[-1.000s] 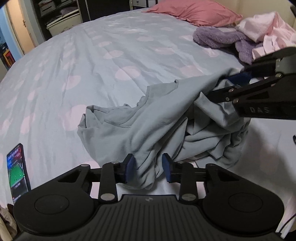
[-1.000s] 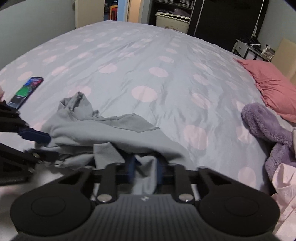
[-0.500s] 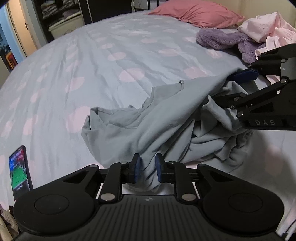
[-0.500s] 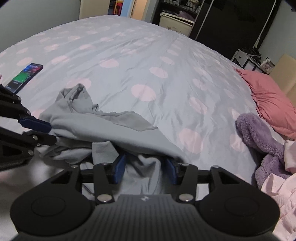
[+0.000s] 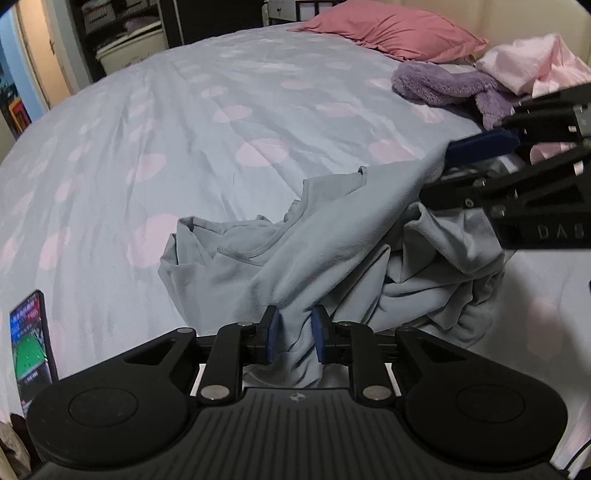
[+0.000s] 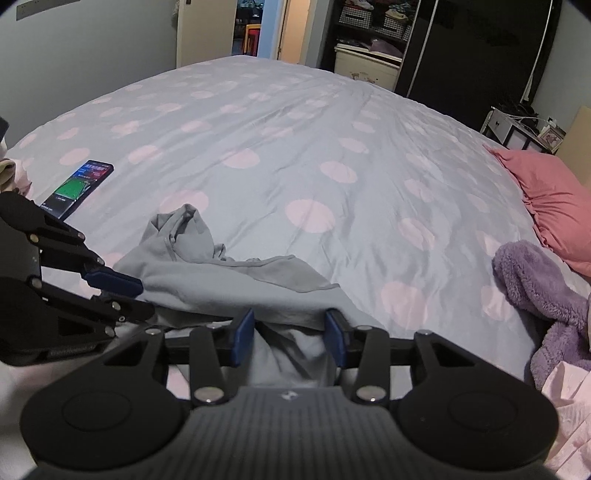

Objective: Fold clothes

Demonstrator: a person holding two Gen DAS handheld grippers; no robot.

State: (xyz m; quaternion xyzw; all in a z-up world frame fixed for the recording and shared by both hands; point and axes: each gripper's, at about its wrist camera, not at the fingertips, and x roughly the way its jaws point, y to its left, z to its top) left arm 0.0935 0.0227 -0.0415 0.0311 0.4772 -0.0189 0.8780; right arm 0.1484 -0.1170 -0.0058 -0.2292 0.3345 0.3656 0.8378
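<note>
A crumpled grey garment lies near the front edge of the bed. My left gripper is shut on a bunched fold at the garment's near edge, and the cloth runs taut up toward the right. In the right wrist view my right gripper stands open, with the grey garment lying loose between its wide-apart blue pads. The right gripper's upper finger rests on the garment's far side. In the right wrist view the left gripper's finger shows at the left.
A lit phone lies on the bed to the left. At the head end lie a purple fleece, pink clothes and a pink pillow. Shelves and a doorway stand beyond the bed.
The left gripper closed on the garment's fold and has pulled it taut. The right gripper, shut on cloth a second ago, has opened wide and let go.
</note>
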